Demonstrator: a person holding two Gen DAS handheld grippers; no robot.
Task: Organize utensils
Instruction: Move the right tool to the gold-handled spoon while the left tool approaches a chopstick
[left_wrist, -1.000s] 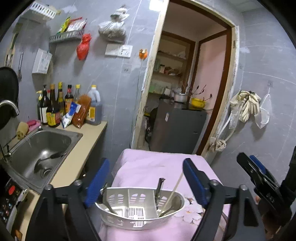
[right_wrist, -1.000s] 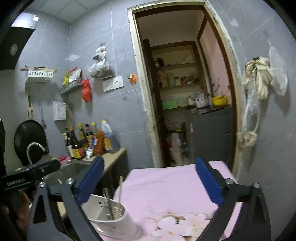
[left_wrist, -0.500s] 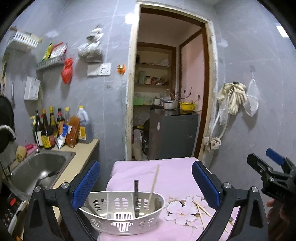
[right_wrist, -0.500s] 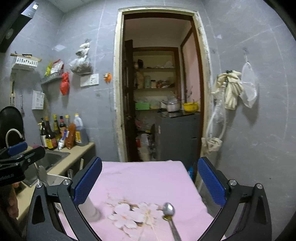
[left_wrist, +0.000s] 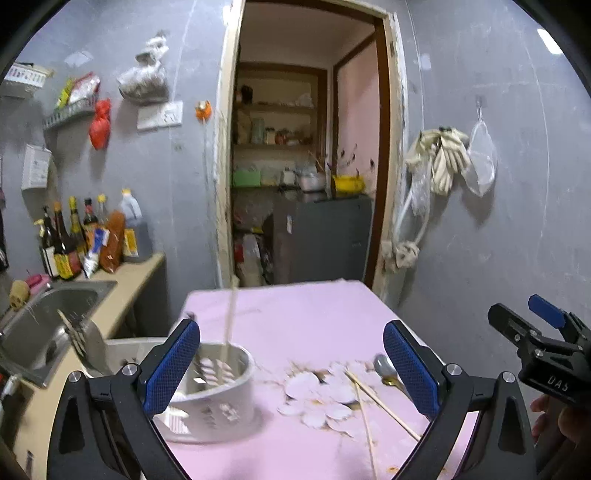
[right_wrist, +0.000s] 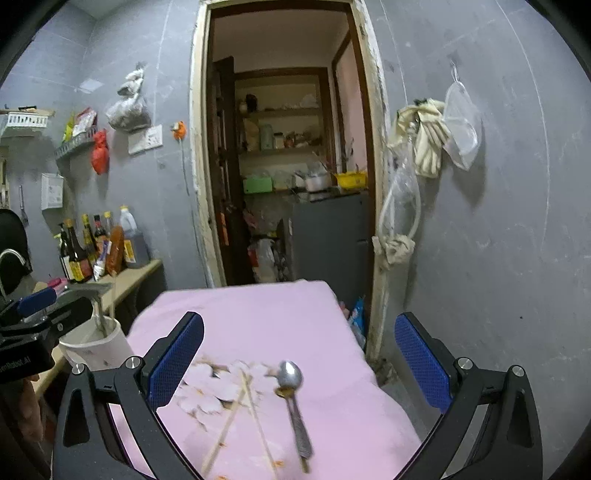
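Both grippers are swinging rightward past the basket (left_wrist: 210, 391); the left gripper (left_wrist: 291, 363) and right gripper (right_wrist: 299, 360) are hanging spread, empty. Only the right view is showing the whole spoon (right_wrist: 293, 398) beside the chopsticks (right_wrist: 240, 413).

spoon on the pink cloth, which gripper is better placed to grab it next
Right, probably. The spoon lies between the open right gripper fingers, straight ahead. The left gripper is open too, but it faces the white basket, with the spoon off by its right finger.
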